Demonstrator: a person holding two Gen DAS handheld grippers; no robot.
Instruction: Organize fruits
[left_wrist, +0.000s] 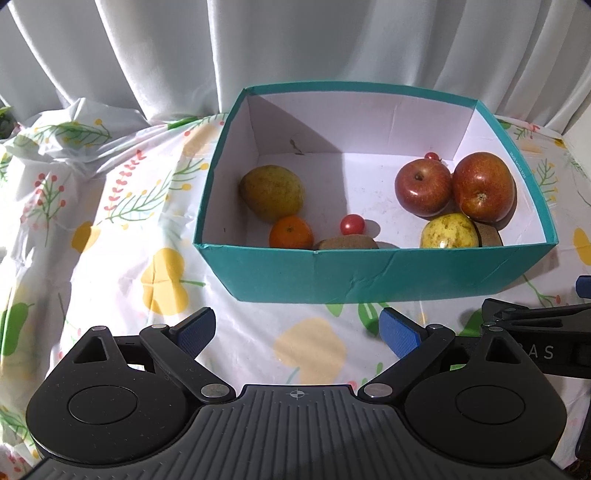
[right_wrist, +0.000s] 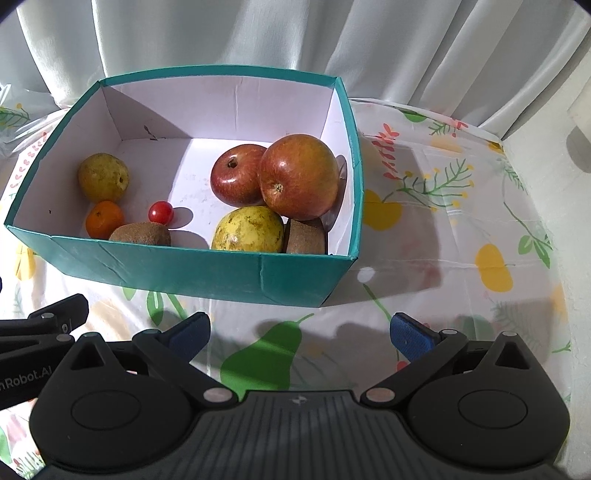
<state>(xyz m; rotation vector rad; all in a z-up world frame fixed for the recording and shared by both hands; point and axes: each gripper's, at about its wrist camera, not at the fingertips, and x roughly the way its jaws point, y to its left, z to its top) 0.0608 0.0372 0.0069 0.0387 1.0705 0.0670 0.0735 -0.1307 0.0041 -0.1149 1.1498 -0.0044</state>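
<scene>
A teal box (left_wrist: 369, 275) with a white interior stands on the surface, which is covered by a cloth (left_wrist: 110, 206) printed with fruit and sprigs; a white curtain (left_wrist: 295, 40) hangs behind it. In the left wrist view the box fills the centre and right of the frame. All visible fruit lies inside it. At the left of the box floor sits a yellow-brown pear (left_wrist: 272, 192), with an orange (left_wrist: 291, 232) touching it just below. A cherry tomato (left_wrist: 352, 224) sits near the lower middle, just above a kiwi (left_wrist: 347, 242) lying against the front wall. At the right, two red apples (left_wrist: 423, 186) (left_wrist: 483, 186) touch each other; a second cherry tomato (left_wrist: 431, 156) shows behind them. Below the apples rests a yellow pear (left_wrist: 448, 232), with a second kiwi (left_wrist: 489, 235) beside it at its right. The left hand-held gripper (left_wrist: 297, 330) hovers over the cloth at the lower centre of the frame, jaws spread wide and holding nothing. In the right wrist view the right hand-held gripper (right_wrist: 300, 332) is likewise spread apart and empty, in front of the box's near wall. Part of each tool shows at the edge of the other's view, so they sit side by side.
</scene>
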